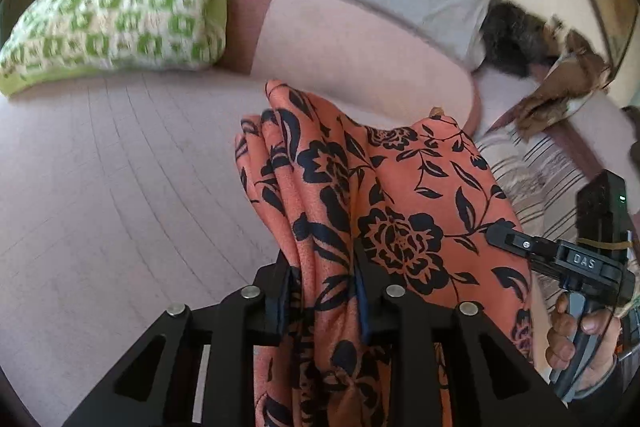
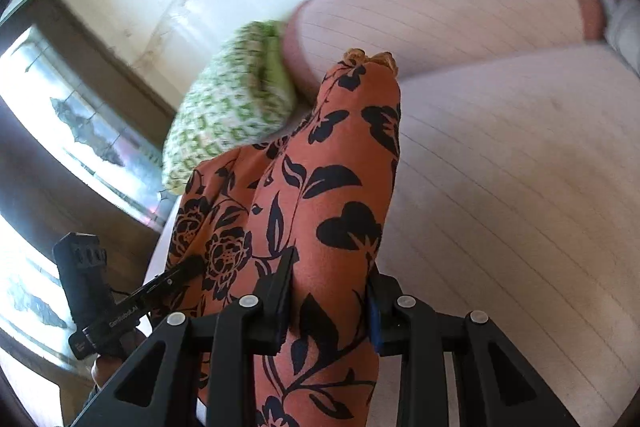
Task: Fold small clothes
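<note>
Nearest us, both tongs, left and right, clamp bunches of the orange floral cloth, which stretches between them above the bed, long axis left-right, folds draping far over the tips.

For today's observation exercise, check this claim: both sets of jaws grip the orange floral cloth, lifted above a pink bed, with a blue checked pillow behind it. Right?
Not quite: the pillow is green and white checked, not blue, as the left wrist view shows. Both sets of jaws do grip the orange floral cloth above the pink bed.
</note>
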`<action>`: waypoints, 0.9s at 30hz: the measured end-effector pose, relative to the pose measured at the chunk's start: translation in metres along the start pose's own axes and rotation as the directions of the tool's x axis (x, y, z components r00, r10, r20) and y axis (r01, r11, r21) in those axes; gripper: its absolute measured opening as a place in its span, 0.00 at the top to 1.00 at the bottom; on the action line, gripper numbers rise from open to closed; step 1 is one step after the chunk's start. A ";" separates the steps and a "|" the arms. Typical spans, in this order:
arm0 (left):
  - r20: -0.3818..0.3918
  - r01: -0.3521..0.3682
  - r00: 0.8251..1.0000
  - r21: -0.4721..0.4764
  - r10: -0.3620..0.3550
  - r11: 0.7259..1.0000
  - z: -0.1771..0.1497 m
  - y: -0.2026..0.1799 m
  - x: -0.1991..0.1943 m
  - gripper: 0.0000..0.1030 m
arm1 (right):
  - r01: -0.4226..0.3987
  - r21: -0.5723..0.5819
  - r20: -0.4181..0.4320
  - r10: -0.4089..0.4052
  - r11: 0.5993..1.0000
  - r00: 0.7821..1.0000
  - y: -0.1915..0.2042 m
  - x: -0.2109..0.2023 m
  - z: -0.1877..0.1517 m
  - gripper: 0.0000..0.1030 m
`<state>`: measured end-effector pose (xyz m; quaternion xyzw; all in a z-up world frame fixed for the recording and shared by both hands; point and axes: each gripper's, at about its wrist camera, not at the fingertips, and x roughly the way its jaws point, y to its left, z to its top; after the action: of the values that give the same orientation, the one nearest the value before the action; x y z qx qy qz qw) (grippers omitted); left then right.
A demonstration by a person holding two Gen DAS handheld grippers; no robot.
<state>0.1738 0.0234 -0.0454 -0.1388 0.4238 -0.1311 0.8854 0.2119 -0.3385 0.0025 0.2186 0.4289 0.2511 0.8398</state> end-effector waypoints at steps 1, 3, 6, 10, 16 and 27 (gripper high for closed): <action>-0.019 -0.035 0.999 0.003 0.035 0.999 -0.007 -0.001 0.014 0.66 | 0.018 0.010 0.004 -0.018 1.000 1.000 -0.013 0.007 -0.006 0.64; -0.110 -0.118 0.987 0.014 0.119 0.993 -0.022 0.002 0.046 0.61 | 0.105 0.052 -0.022 -0.104 0.993 0.994 -0.038 0.023 -0.021 0.52; -0.104 -0.160 0.981 0.038 0.164 0.986 -0.036 0.003 0.044 0.52 | 0.262 -0.006 -0.031 -0.262 0.965 0.965 -0.045 0.025 -0.040 0.48; -0.015 -0.212 0.977 0.092 0.214 0.973 -0.040 -0.012 0.013 0.42 | 0.303 -0.117 0.113 -0.291 0.946 0.950 -0.004 -0.014 -0.045 0.45; 0.032 -0.258 0.966 0.120 0.256 0.959 -0.044 -0.025 0.000 0.40 | 0.225 -0.175 0.096 -0.211 0.958 0.973 0.034 0.006 -0.055 0.26; 0.076 -0.274 0.961 0.112 0.266 0.955 -0.060 -0.035 -0.043 0.30 | 0.354 -0.138 0.140 -0.335 0.925 0.932 0.056 -0.037 -0.076 0.14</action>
<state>0.0961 -0.0023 -0.0383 -0.0294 0.4035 -0.0303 0.9140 0.1172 -0.3062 0.0168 0.0850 0.3902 0.1204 0.9088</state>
